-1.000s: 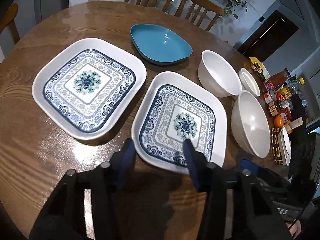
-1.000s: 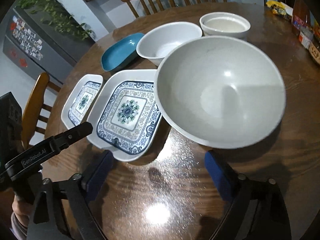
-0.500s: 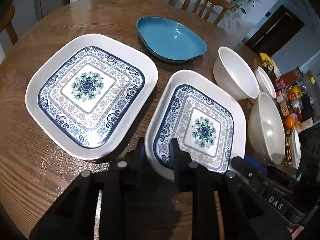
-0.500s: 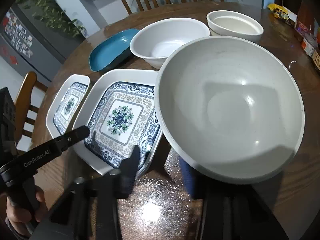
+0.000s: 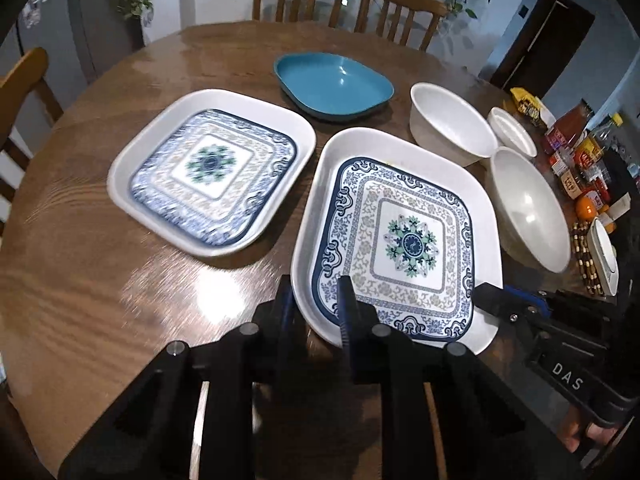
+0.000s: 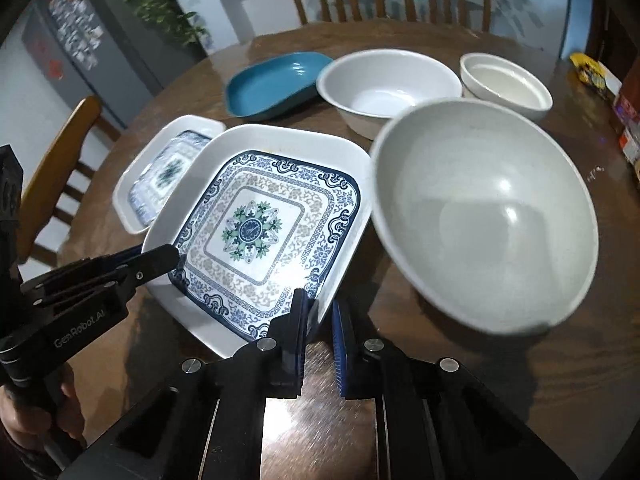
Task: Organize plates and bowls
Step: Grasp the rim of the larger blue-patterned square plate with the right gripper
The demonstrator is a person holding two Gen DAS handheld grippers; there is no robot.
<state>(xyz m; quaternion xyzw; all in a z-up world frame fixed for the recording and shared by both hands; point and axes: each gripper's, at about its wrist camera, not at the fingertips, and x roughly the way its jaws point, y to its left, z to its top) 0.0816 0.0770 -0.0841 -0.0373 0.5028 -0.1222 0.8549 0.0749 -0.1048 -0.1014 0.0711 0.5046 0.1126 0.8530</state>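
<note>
Both grippers, left [image 5: 314, 300] and right [image 6: 318, 312], have just clamped the near rim of 1 patterned square plate [image 5: 400, 240]: rigid, glossy, likely slippery and breakable.

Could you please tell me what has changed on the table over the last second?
Both grippers closed on the nearer patterned plate: the left gripper pinches its near-left rim, the right gripper its near-right corner, and the plate now tilts up. The other patterned plate, teal dish and three white bowls stayed put.
</note>
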